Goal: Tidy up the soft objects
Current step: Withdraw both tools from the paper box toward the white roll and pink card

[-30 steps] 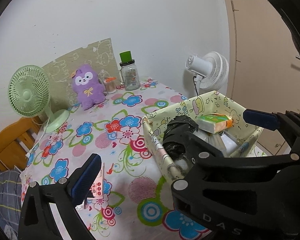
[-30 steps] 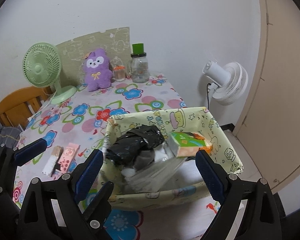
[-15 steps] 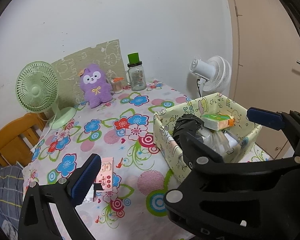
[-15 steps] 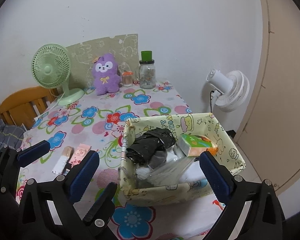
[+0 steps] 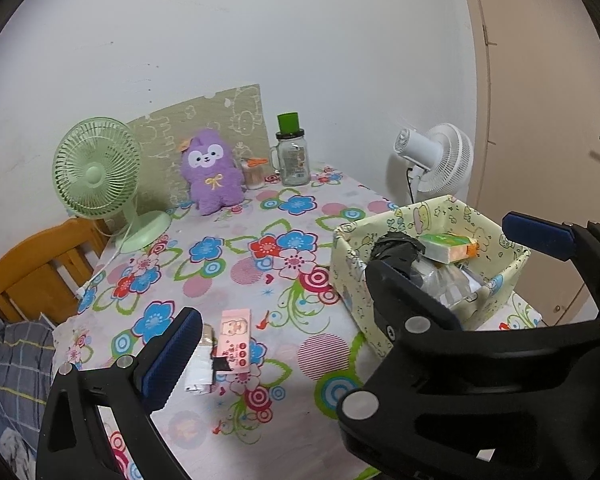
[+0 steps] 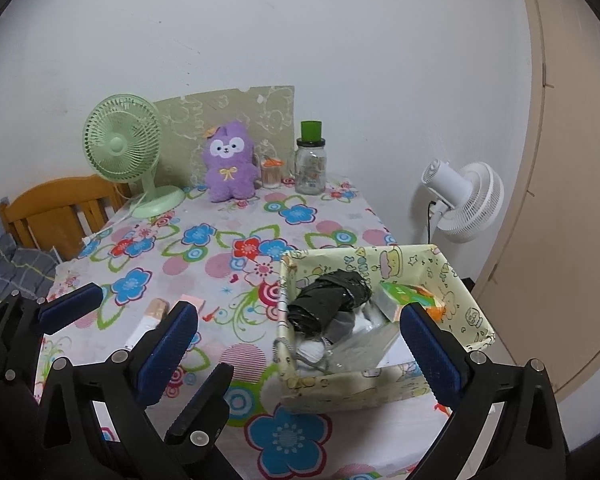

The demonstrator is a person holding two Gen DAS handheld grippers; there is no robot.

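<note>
The step in hand looks like the gap between one put-away and the next pick. The fabric basket [image 6: 384, 384] at four o'clock on the counter [image 6: 236, 344] already holds a black bundle [image 6: 328, 300], a green-and-orange packet [image 6: 412, 294] and some clear plastic wrapping. Nothing is carried by either tool.

The right tongs [image 6: 296, 344] are spread to their widest, the blue pads well apart, one pad over the counter and the other over the basket's near rim, with nothing between them. The left tongs [image 5: 348, 288] are likewise released and empty; their near pad hangs just beside a pink packet [image 5: 236, 338] and a pale wrapped stick [image 5: 200, 364] at seven o'clock on the counter.

Judging by what lies outside the basket, those two small items are the nearest candidates, and the purple plush [image 6: 230, 160] at twelve o'clock, propped near the green fan [image 6: 124, 148] and the glass jar [image 6: 310, 168], is the plainly soft thing left. Taking the packets calls for a short dip of the left tool; the plush needs a long forward reach past the flowers, keeping clear of the jar and a small cup [image 6: 271, 174] beside it.

Both tools point downward at a moderate slope, side by side, the left one's arm crossing the lower corner of the right view.
</note>
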